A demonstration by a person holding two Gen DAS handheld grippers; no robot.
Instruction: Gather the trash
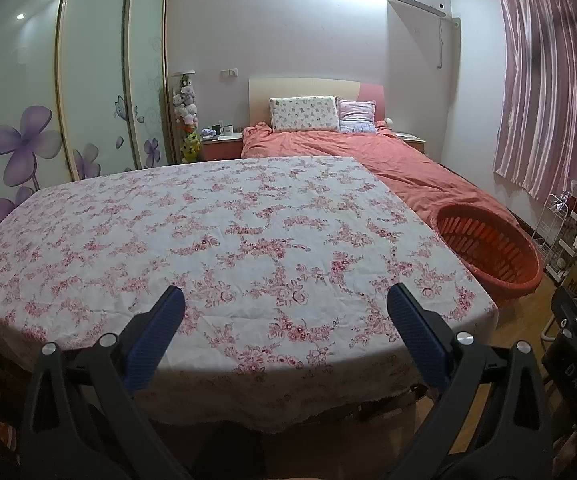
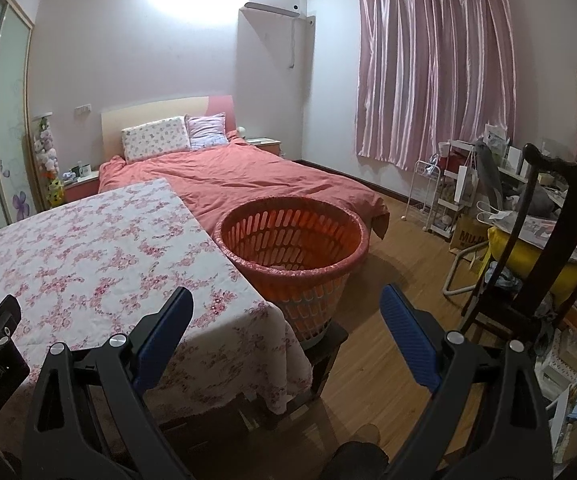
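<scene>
Facing a table draped in a white cloth printed with pink flowers (image 1: 224, 240), I hold both tongs wide open and empty: the left gripper (image 1: 286, 300) hovers over the near edge of the cloth, the right gripper (image 2: 286, 300) over the table's corner and the wooden plank floor (image 2: 384, 344). No loose trash shows on the cloth in either view; the only task object I can place is the round orange slotted plastic basket (image 2: 300, 256), standing on a dark stool just beside the table's right edge. It lies at twelve o'clock from the right gripper and at two o'clock from the left, so I judge the right hand nearer. Beyond, at twelve o'clock, a bed with a coral quilt (image 2: 240, 172); pink satin curtains (image 2: 436, 64) at two o'clock.
</scene>
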